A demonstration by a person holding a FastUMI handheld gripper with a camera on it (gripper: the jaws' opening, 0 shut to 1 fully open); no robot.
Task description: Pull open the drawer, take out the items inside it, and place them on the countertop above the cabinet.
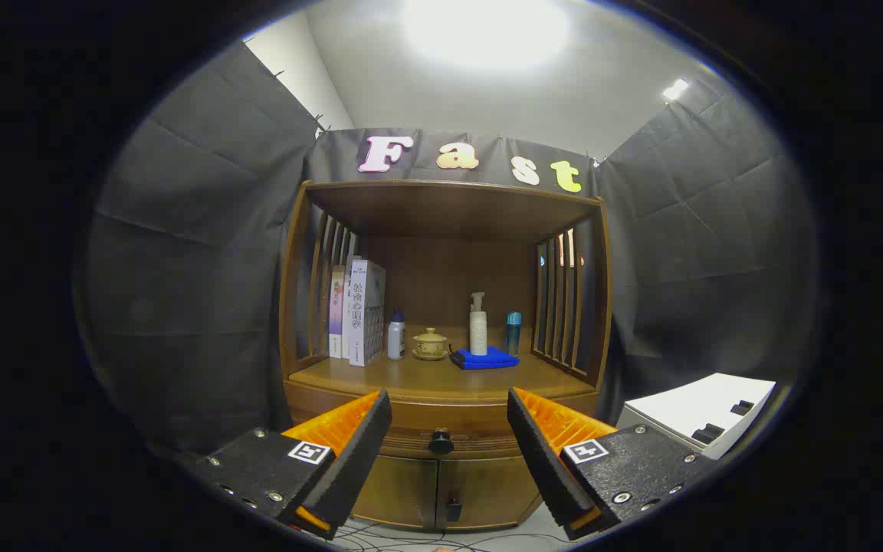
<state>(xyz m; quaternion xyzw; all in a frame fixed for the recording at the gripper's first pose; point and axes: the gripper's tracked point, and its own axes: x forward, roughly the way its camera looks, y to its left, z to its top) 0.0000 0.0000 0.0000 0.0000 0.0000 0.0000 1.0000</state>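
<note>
Room: we see a booth hung with dark creased cloth, a pale ceiling above with a bright lamp point(485, 31) glaring over the cabinet.
Cabinet: a brown wooden cabinet point(441, 475) with a glossy finish, slatted sides and a roof over its open shelf space; our landmark for everything below.
Table: the cabinet's countertop, our table point(411, 377), is smooth polished wood.
Drawer: the drawer point(411, 420) sits closed just under the table, with a round dark knob point(441, 441) at its middle.
Doors: two wooden doors point(441, 491) below the drawer, a small dark pull where they meet.
On the table, left: upright books point(357, 310) with printed spines, writing too small for us to read.
On the table, middle: a grey bottle with a blue cap point(395, 335), then a squat lidded yellow pot point(430, 344).
On the table, right: a white pump bottle point(477, 326) standing on a folded blue cloth point(485, 358), a teal bottle point(513, 333) beside it.
Right of the cabinet: a white box-like surface point(698, 410) with dark slots.
Floor: thin cables point(411, 540) lie under the cabinet.
Hand-held gripper: the hand-held gripper point(449, 441) is spread wide and grasps nothing; the knob lies between its fingers, a little beyond them. Each finger carries a small square printed marker.
</note>
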